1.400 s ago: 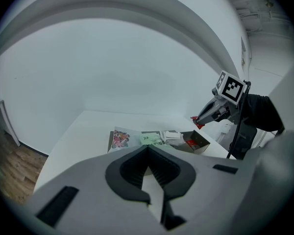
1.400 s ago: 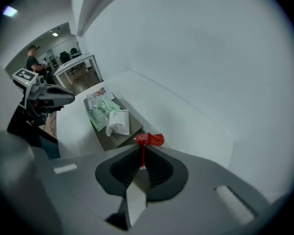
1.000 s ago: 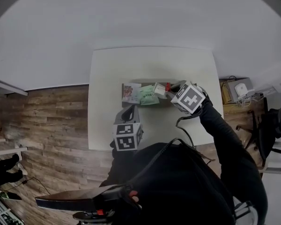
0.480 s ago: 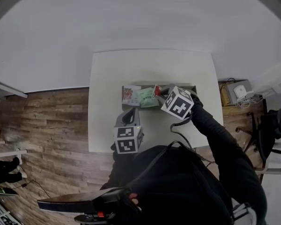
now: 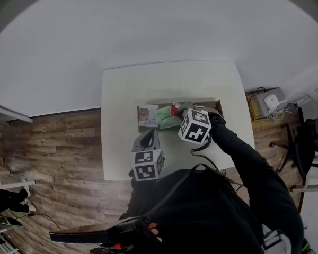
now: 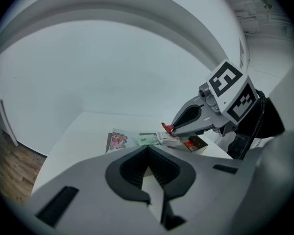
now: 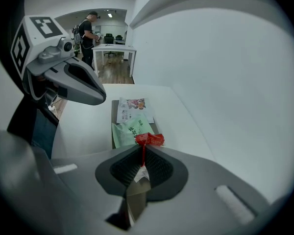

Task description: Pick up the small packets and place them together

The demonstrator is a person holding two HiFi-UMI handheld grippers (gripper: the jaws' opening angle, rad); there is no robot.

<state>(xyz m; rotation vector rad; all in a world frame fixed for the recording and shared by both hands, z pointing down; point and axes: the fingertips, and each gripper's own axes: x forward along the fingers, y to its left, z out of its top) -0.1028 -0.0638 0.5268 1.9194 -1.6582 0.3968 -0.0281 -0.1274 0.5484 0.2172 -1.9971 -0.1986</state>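
My right gripper point(image 7: 143, 148) is shut on a small white packet with a red end point(image 7: 148, 139), held just above a green packet point(image 7: 129, 130). Beyond that lies a white packet with a pink picture point(image 7: 131, 106); both rest on a flat brown tray point(image 7: 113, 112). In the head view the right gripper point(image 5: 176, 110) hangs over the tray point(image 5: 214, 102), beside the green packet point(image 5: 167, 118) and the pink-printed packet point(image 5: 147, 115). My left gripper point(image 5: 150, 134) stands in front of the tray, jaws shut with nothing in them. Its own view shows the red-ended packet point(image 6: 167, 128).
The white table point(image 5: 122, 89) stands against a white wall, with wood floor point(image 5: 53, 142) to its left. A low unit with cables point(image 5: 270, 102) and a chair point(image 5: 307, 142) stand to the right. A person point(image 7: 88, 31) and desks show far off in the right gripper view.
My right gripper has carried the red-ended packet leftwards along the tray, up to the green packet, and has rolled a little. The left gripper has kept still.
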